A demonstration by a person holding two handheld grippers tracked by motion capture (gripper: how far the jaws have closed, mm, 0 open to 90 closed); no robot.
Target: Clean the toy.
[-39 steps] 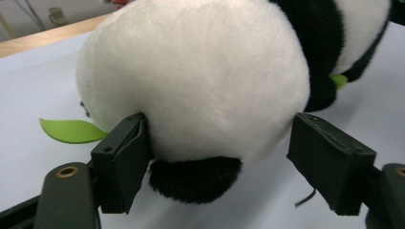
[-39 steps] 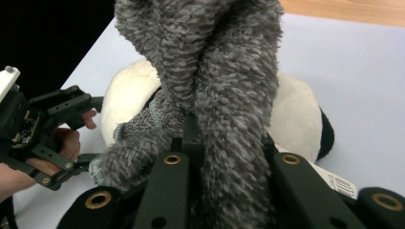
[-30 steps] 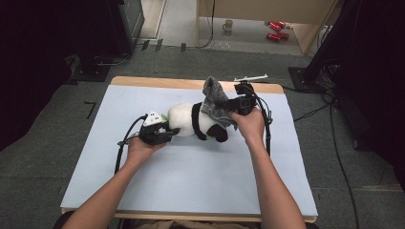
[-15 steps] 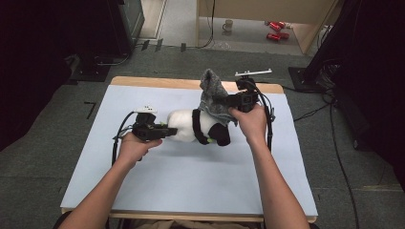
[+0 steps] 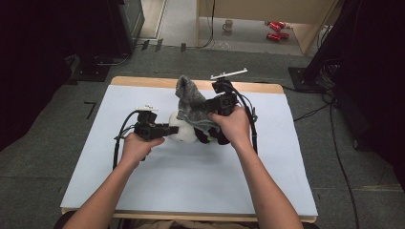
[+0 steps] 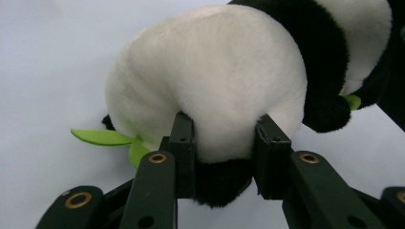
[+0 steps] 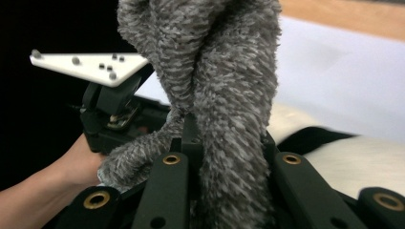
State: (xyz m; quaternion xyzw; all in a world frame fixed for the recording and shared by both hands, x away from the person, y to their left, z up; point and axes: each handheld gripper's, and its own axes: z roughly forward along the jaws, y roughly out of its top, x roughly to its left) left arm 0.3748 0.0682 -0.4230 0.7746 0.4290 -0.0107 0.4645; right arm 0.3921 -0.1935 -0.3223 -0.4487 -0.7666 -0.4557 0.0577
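Fingers of the left gripper (image 6: 223, 143) pinch the plush panda (image 6: 210, 90); right gripper (image 7: 228, 143) fingers clamp the grey cloth (image 7: 224, 71).

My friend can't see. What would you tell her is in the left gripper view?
A plush panda lies on a pale table, and the left gripper has its two black jaws squeezing the panda's white fur. Green felt leaves stick out beside it.

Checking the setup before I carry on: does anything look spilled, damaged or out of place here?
Nothing spilled or damaged. The panda plush lies on its side, squeezed by the left gripper; the right gripper clamps a bunched grey fuzzy cloth. A mug stands on the floor beyond the table.
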